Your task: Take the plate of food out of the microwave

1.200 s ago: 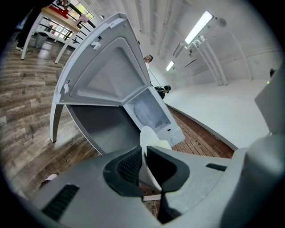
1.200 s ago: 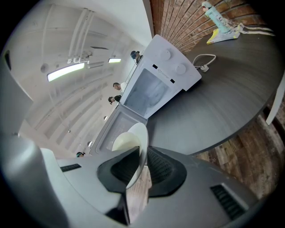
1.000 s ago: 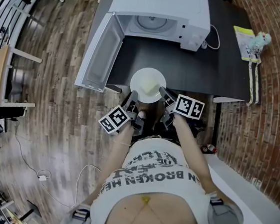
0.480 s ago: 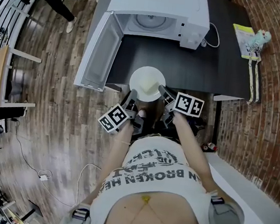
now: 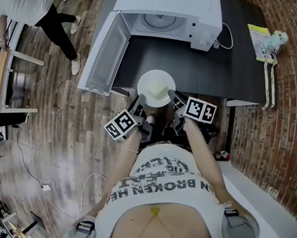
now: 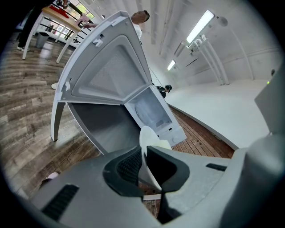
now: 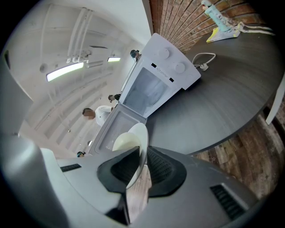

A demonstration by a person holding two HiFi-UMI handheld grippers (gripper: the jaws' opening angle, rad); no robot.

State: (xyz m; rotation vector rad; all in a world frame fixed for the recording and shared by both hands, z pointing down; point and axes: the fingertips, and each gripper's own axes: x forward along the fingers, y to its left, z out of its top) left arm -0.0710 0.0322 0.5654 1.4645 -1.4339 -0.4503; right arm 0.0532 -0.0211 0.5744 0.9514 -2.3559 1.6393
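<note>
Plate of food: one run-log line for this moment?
plate: outside microwave, at table near edge | left gripper: jaws on plate rim | right gripper: jaws on plate rim | door: open

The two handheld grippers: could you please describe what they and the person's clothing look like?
The left gripper and right gripper are alike: grey moulded bodies, two jaws lined with black ribbed pads, and a white cube with black square markers on each. The person wears a white T-shirt with dark lettering.
</note>
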